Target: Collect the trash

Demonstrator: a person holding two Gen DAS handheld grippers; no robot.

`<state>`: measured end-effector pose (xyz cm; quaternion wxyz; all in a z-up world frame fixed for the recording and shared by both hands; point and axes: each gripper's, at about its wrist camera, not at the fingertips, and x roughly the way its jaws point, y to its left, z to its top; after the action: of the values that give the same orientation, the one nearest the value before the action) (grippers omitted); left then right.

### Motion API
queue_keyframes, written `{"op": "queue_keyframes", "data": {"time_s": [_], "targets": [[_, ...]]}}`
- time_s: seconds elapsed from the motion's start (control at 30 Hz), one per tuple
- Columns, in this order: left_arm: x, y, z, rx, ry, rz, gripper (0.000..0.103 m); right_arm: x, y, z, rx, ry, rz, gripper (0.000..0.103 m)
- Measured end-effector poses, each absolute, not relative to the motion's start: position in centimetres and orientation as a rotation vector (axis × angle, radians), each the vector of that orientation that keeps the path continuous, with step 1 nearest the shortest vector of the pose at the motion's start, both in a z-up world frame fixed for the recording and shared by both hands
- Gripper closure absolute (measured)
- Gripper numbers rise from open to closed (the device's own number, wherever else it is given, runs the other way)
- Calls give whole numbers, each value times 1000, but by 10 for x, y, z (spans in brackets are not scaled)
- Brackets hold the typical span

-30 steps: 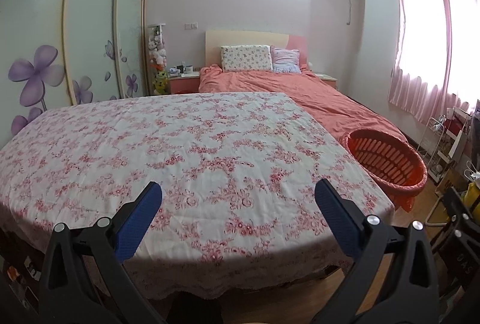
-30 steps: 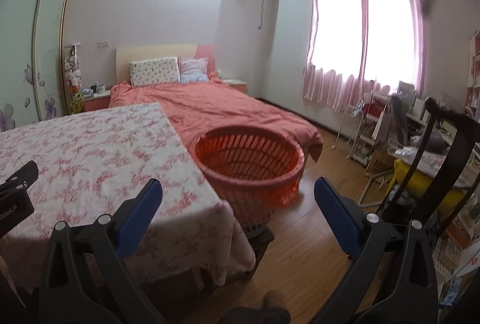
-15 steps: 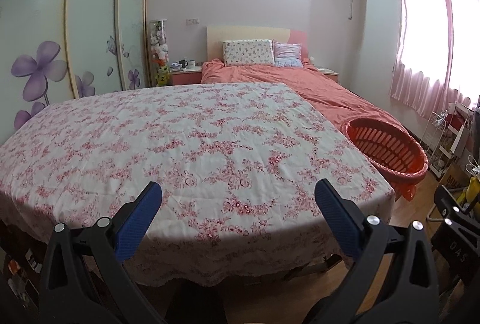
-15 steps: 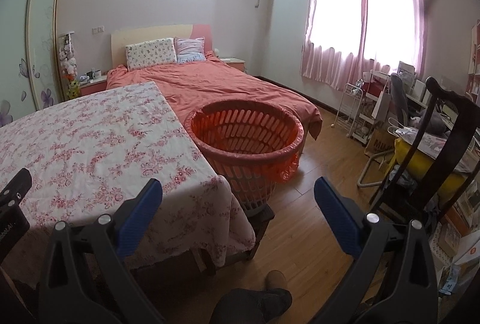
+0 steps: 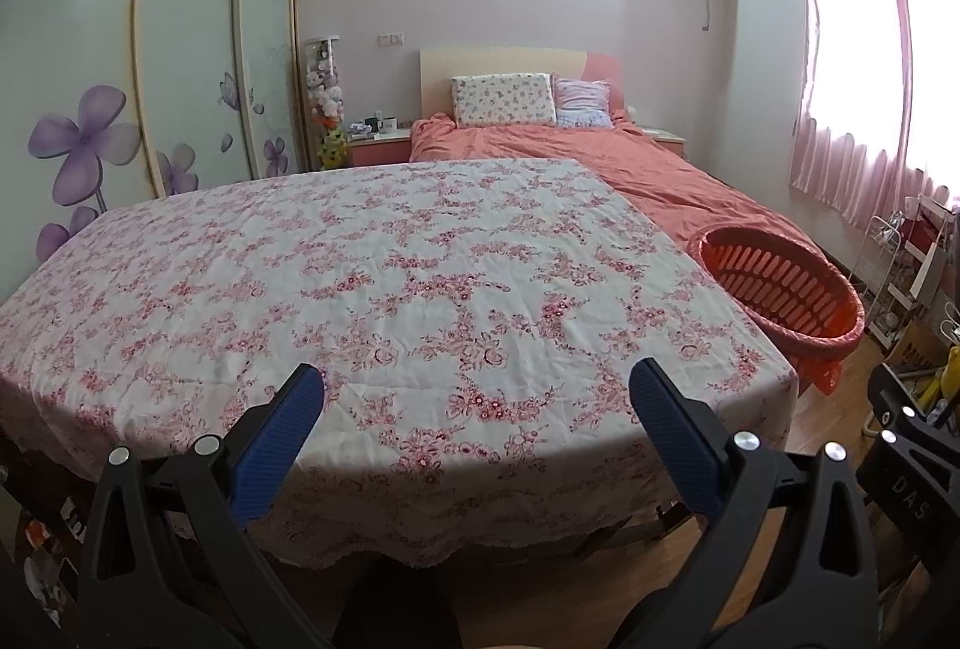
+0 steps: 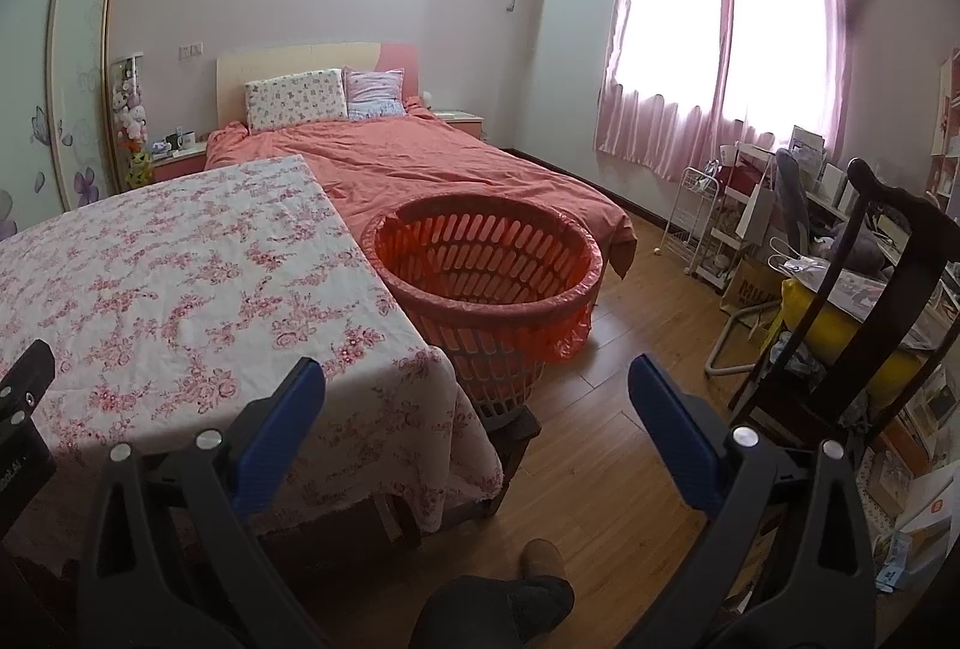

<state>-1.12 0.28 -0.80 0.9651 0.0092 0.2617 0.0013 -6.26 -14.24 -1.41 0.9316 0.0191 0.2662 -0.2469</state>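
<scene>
Both grippers hang with fingers spread wide, holding nothing: the left gripper (image 5: pixel 477 388) above the near edge of the floral-clothed tabletop (image 5: pixel 384 289), the right gripper (image 6: pixel 477 385) off its corner. The orange basket (image 6: pixel 489 262) (lined with an orange bag) stands just beside that tabletop, before the bed (image 6: pixel 420 156).

both tools, left tool (image 5: pixel 477 394) and right tool (image 6: pixel 477 391), gape wide, empty.

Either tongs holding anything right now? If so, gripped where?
Nothing held. The left tongs are open over the floral tablecloth, the right tongs open in front of the orange basket; no object between either pair of blue pads.
</scene>
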Motion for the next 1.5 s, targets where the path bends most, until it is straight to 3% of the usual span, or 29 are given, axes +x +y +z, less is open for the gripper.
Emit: {"op": "queue_keyframes", "data": {"time_s": [1.5], "targets": [[-11, 6, -5, -13, 533, 4, 3, -62, -141, -14, 52, 535, -498, 4]]}}
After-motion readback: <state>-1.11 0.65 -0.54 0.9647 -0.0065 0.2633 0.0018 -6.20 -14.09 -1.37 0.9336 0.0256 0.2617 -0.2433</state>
